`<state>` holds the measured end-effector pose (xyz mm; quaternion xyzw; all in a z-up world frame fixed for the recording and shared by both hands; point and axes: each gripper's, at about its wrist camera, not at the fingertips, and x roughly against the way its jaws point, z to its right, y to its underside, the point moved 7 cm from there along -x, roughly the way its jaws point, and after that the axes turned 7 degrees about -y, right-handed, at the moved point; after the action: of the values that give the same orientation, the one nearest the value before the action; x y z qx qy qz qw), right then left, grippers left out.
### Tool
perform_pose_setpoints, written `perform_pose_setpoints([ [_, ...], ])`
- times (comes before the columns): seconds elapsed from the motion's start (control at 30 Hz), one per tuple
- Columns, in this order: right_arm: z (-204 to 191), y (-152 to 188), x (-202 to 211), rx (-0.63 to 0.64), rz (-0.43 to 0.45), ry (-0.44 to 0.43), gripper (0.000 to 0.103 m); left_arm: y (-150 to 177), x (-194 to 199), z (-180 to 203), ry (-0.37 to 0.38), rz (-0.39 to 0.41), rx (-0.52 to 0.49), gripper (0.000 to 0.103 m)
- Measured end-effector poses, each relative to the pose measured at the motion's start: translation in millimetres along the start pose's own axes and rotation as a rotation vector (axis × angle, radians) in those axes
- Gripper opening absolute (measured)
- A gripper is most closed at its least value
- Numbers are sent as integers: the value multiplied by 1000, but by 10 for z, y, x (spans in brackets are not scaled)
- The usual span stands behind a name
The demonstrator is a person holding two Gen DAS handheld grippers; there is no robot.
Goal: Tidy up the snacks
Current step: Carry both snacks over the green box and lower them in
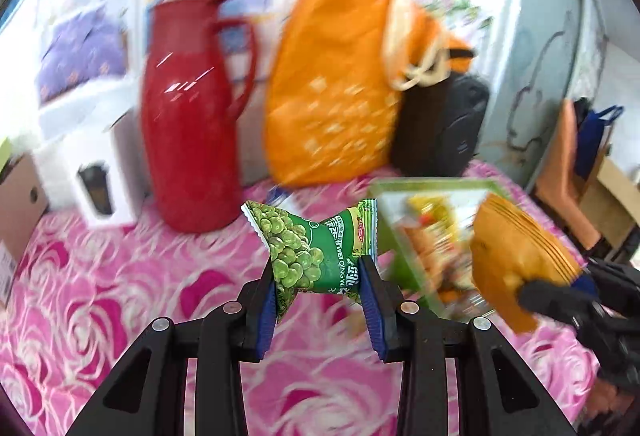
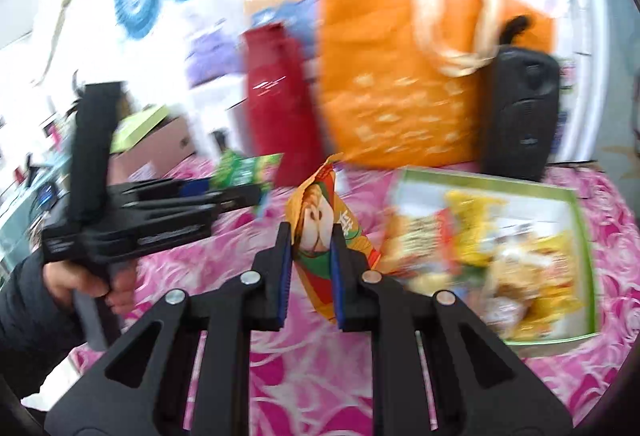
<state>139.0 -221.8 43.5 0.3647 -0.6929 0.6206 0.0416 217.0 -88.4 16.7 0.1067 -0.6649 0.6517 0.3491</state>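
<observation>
My left gripper is shut on a green pea snack packet, held above the pink flowered cloth. The same packet and the left gripper appear at the left of the right wrist view, in a person's hand. My right gripper is shut on an orange snack packet; that packet and the right gripper show at the right of the left wrist view. A green-rimmed tray holding several snack packets lies to the right; the tray is partly hidden behind the orange packet.
Behind stand a red jug, an orange bag with cream handles and a black speaker. A white box and a cardboard box sit at the left. The pink flowered tablecloth covers the table.
</observation>
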Motion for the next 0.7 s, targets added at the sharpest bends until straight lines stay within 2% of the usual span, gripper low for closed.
perform_pose_setpoints([
  [0.1,417,-30,150,-54,24,85,19,-168,22,310,66,12,-20,37],
  [0.3,1163,8,313,-117,24,224,19,-367,-164,891,133,-2,-76,37],
  [0.53,1672,59,140,-71,-25,347,19,-423,-558,1350,173,-57,-103,38],
  [0.6,1744,106,27,-65,-52,345,21,-406,-668,1413,174,-74,-114,38],
  [0.67,1797,158,-72,-65,-80,318,35,-358,-744,1452,183,-87,-116,44],
  [0.7,1813,193,-105,-63,-93,318,61,-336,-778,1452,178,-85,-108,51],
])
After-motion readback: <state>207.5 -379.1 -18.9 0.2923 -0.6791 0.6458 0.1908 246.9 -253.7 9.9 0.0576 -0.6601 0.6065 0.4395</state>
